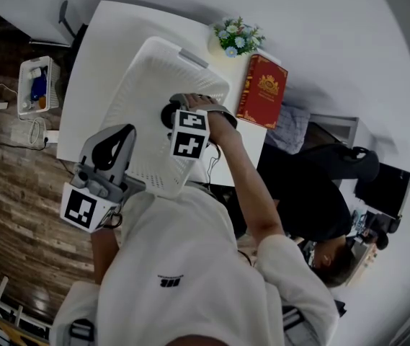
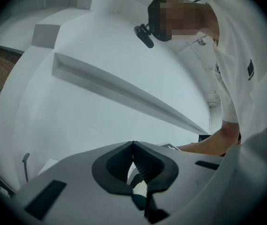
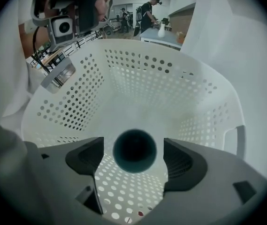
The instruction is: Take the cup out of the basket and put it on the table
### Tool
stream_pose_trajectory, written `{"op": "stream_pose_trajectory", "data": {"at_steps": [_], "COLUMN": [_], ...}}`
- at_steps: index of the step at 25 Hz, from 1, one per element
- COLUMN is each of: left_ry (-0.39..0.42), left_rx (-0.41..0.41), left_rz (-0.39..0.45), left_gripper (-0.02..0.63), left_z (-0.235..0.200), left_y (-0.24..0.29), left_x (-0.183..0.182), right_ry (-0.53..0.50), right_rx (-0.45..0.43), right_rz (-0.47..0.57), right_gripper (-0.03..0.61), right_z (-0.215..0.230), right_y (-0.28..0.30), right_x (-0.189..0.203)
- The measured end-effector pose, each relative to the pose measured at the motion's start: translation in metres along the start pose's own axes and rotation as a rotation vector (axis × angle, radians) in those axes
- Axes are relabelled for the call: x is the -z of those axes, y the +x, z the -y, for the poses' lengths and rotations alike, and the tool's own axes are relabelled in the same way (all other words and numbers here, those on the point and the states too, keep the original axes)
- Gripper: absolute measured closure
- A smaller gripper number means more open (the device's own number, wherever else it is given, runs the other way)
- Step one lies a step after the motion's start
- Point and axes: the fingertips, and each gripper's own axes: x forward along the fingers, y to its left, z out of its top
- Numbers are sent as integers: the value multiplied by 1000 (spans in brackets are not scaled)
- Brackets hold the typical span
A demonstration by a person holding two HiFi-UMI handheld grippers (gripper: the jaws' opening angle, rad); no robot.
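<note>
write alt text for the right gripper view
The right gripper, jaws open, straddles a dark cup seen from above without touching it, inside a white perforated basket. People stand far in the background.

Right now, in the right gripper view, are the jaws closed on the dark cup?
No: the right gripper has its jaws apart, with a gap on each side of the cup in the basket.
</note>
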Motion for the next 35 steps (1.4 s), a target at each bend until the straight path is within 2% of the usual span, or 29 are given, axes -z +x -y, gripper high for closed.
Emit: {"op": "stream_pose_trajectory", "data": {"at_steps": [8,12,19,35], "left_ry": [-11,-16,-22,-25], "left_rx": [-11,-11,-12,-30], "left_rz": [0,18,-2,17], "left_gripper": [603,603,603,603], "left_z": [-4,-4,-4,-8], "left_y": [-1,-2,-6,-10], "left_x": [2,0,7,4], "right_ry": [-60,-72,-97,-97], "right_rx": [-41,-72,-64,-70], "right_rz": [-152,-262,-362,-319], "right_gripper": [184,186,187,195], "right_z": [1,-2,3,3], "right_y": [17,27,33,31], "right_x": [8,18,31,24]}}
